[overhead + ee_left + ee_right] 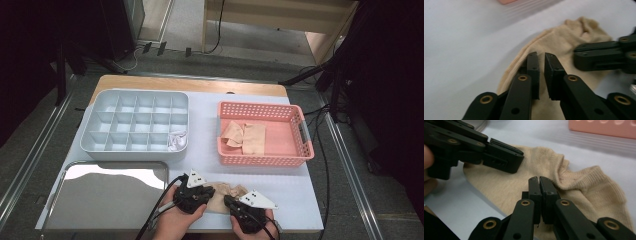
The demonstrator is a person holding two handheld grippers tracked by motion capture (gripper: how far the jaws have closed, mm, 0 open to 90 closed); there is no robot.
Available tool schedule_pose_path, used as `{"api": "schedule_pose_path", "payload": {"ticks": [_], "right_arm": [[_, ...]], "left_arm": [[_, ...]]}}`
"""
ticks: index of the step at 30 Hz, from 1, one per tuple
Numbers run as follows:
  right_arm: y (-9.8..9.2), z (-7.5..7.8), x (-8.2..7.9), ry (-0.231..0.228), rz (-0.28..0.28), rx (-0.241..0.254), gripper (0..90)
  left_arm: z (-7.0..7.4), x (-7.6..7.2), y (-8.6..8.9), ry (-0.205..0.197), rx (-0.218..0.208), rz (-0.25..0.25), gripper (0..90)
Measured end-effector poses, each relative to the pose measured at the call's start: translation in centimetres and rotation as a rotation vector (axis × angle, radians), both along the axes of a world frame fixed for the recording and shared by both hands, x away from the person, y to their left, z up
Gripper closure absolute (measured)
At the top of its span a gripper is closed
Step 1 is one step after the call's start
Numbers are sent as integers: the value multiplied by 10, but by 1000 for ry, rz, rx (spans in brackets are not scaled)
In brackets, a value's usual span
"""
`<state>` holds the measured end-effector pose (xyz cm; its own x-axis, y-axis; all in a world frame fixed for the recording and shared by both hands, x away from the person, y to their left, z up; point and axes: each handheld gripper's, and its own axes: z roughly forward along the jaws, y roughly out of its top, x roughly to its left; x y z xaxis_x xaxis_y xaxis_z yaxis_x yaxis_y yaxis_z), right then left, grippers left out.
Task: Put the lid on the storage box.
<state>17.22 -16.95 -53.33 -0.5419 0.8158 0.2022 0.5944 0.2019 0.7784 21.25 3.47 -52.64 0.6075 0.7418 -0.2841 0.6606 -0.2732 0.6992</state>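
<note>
Both grippers, left [206,192] and right [231,202], sit over the sock [222,196] at the bench's near edge, fingers together, gripping nothing. Folding looks underway; next move needs fingers parted to pinch an edge.

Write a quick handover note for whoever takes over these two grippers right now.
Left gripper: shut, jaws over the beige sock, no fabric visibly pinched.
Right gripper: shut, also over the sock.
The sock lies flat on the white mat at the near edge, between both grippers.
Pink basket, far right, holds more beige socks.
Grey divider tray, far left: one white item in its near right cell.
Left to do: probably fold this sock and put it into a cell.
</note>
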Motion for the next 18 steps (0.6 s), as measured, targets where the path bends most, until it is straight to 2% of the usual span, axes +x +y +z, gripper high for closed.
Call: {"api": "schedule_pose_path", "payload": {"ticks": [2,6,8,10,11,13,16,18], "right_arm": [[-8,1,-2,6,-13,-4,882],[-26,2,-12,33,-26,28,856],[-34,6,-18,13,-36,37,826],[-44,10,-22,-7,-63,56,810],[-49,12,-23,-21,-89,58,805],[-62,13,-21,-15,-145,76,783],[-70,10,-18,11,-184,81,757],[-71,9,-16,9,-183,92,720]], "left_arm": [[0,1,2,0,11,10,887],[0,0,2,-8,6,5,869],[1,-4,1,-27,7,-6,799],[3,-8,2,-43,5,-8,776],[3,-10,4,-50,1,-11,806],[5,-12,7,-58,-16,1,844],[7,-15,9,-68,-40,-2,862],[9,-17,6,-75,-64,-10,867]]}}
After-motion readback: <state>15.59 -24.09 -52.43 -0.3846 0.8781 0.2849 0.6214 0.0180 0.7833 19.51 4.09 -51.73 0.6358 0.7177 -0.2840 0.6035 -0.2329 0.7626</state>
